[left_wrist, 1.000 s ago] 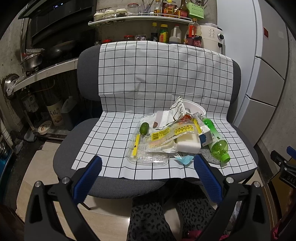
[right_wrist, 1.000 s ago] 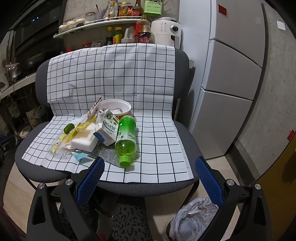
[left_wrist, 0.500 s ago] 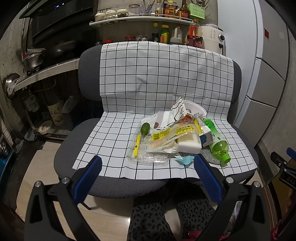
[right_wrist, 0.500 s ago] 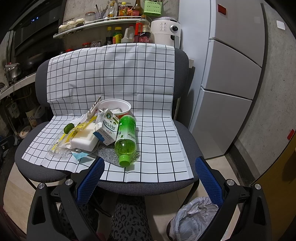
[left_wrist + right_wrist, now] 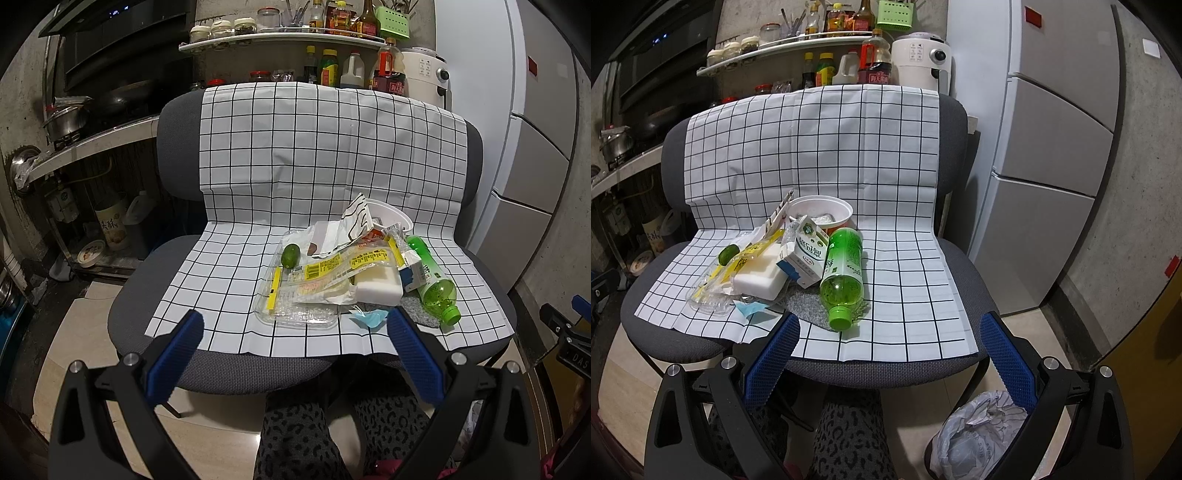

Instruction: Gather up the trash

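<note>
A pile of trash lies on a checked cloth (image 5: pixel 229 280) over a grey chair seat. It holds a green plastic bottle (image 5: pixel 841 273) (image 5: pixel 435 286), a milk carton (image 5: pixel 803 254), a white foam block (image 5: pixel 378 284), a yellow wrapper (image 5: pixel 347 264), a clear plastic tray (image 5: pixel 299 314), a small lime (image 5: pixel 290 254), a white bowl (image 5: pixel 820 212) and a blue scrap (image 5: pixel 369 318). My left gripper (image 5: pixel 293 334) is open and empty in front of the seat's edge. My right gripper (image 5: pixel 890 334) is open and empty, just short of the bottle cap.
A bin lined with a white plastic bag (image 5: pixel 975 432) stands on the floor at the lower right. A fridge (image 5: pixel 1052 147) is on the right. A shelf of bottles and jars (image 5: pixel 295 40) runs behind the chair. The person's patterned leg (image 5: pixel 849 435) is below.
Both views have shifted very slightly; the grippers stay open and the trash has not moved.
</note>
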